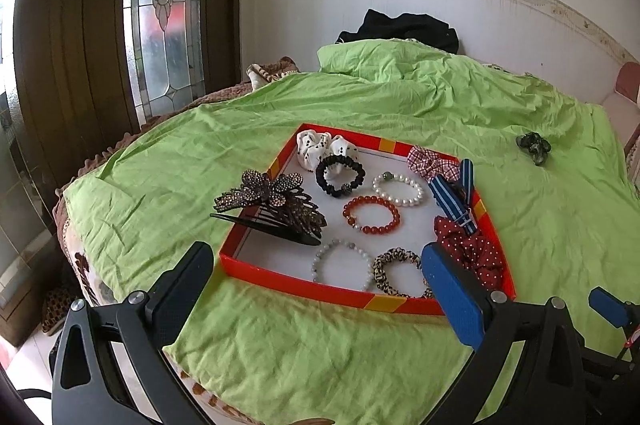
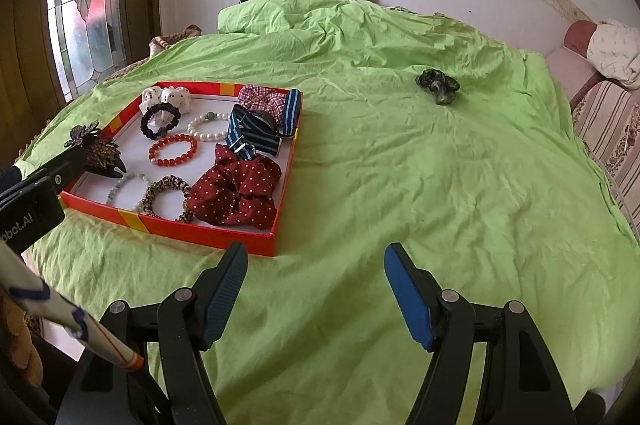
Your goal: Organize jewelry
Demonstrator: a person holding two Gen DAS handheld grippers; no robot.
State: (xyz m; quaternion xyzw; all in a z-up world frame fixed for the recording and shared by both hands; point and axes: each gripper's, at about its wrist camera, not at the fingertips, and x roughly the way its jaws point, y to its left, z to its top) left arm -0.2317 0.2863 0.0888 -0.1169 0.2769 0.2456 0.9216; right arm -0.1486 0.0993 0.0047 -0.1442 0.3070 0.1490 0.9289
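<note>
Right wrist view: the orange tray (image 2: 208,235) on the green sheet (image 2: 400,185) already holds most of the jewelry, with the red bead bracelet (image 2: 173,149) at its middle, a pearl bracelet (image 2: 208,127) behind it and the dotted red scrunchie (image 2: 236,191) at its near right corner. One dark scrunchie (image 2: 437,85) lies well right of the tray, apart from everything, so I judge it the last piece to bring in. My right gripper (image 2: 316,295) hangs wide and empty near the tray's corner; my left gripper (image 1: 318,287) is wide and empty over its near rim.

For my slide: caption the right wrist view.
Open right gripper hovers over green sheet; dark scrunchie lies outside the orange tray.
</note>
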